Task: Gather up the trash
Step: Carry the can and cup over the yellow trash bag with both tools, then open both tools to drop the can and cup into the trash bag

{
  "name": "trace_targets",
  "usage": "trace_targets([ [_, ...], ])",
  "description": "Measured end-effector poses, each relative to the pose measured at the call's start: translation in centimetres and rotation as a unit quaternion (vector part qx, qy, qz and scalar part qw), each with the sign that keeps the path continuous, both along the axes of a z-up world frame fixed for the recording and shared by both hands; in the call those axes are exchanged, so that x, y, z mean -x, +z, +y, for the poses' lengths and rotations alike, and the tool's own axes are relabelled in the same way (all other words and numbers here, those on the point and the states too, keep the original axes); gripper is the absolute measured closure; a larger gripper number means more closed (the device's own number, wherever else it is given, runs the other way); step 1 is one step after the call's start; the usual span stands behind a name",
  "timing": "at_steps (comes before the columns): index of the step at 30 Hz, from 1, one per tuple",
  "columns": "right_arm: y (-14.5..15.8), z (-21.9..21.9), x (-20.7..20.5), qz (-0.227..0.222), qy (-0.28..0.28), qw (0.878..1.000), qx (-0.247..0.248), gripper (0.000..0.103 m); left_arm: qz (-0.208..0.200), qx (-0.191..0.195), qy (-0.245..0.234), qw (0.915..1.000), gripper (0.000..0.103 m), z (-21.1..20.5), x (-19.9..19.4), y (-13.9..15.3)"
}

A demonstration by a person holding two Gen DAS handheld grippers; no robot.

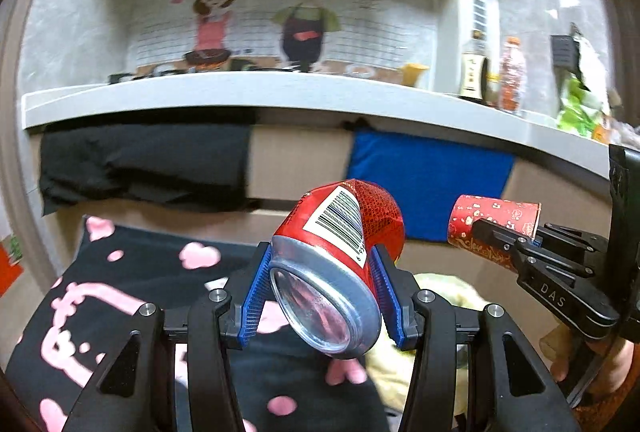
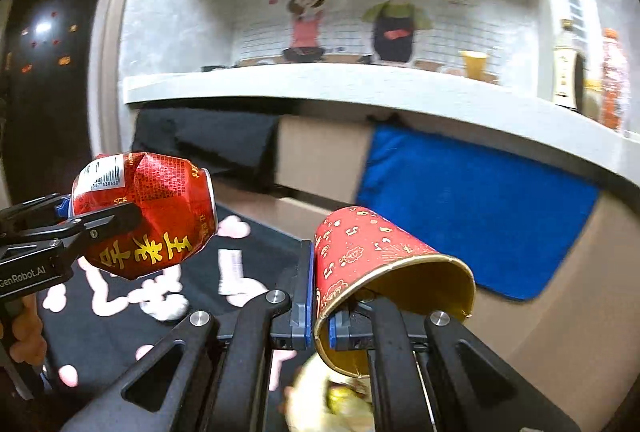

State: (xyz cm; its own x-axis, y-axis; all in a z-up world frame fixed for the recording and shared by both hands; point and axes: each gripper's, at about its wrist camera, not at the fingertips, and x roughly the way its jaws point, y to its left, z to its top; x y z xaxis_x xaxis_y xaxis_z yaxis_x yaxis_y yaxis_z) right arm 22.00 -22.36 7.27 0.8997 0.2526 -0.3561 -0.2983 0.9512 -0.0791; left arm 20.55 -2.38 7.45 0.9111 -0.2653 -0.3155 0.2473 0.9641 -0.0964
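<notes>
My left gripper point(image 1: 322, 274) is shut on a dented red drink can point(image 1: 340, 244), held in the air with its silver base toward the camera. The can also shows in the right wrist view point(image 2: 148, 214), at left. My right gripper point(image 2: 320, 288) is shut on the wall of a red paper cup with gold lining point(image 2: 372, 260), one finger outside and one inside the rim. The cup shows in the left wrist view point(image 1: 494, 222) at right, beside the can. Both are held above a black bag with pink print point(image 1: 120, 296).
A grey counter point(image 1: 280, 92) runs across ahead, with bottles point(image 1: 512, 72) and a green wrapper point(image 1: 576, 108) at its right end. A black cloth point(image 1: 144, 160) and a blue cloth point(image 1: 428, 176) hang below it. Yellowish crumpled trash point(image 2: 320, 396) lies below the cup.
</notes>
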Motion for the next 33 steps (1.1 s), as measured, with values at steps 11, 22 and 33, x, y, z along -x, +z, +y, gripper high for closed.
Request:
trace_targets([
  [11, -0.8, -7.0, 1.0, 0.003, -0.061, 0.998, -0.017, 0.097, 0.054, -0.002, -0.071, 0.996, 0.053, -7.7, -3.4, -2.7],
  [22, -4.1, -10.7, -0.3, 0.049, -0.09, 0.994, -0.026, 0.097, 0.143, 0.007, -0.113, 0.9833, 0.052, -12.0, -8.1, -8.0],
  [33, -6.0, -11.5, -1.8, 0.079, -0.09, 0.992, -0.042, 0.097, 0.16, 0.024, -0.141, 0.9768, 0.045, -11.3, -8.5, -8.5],
])
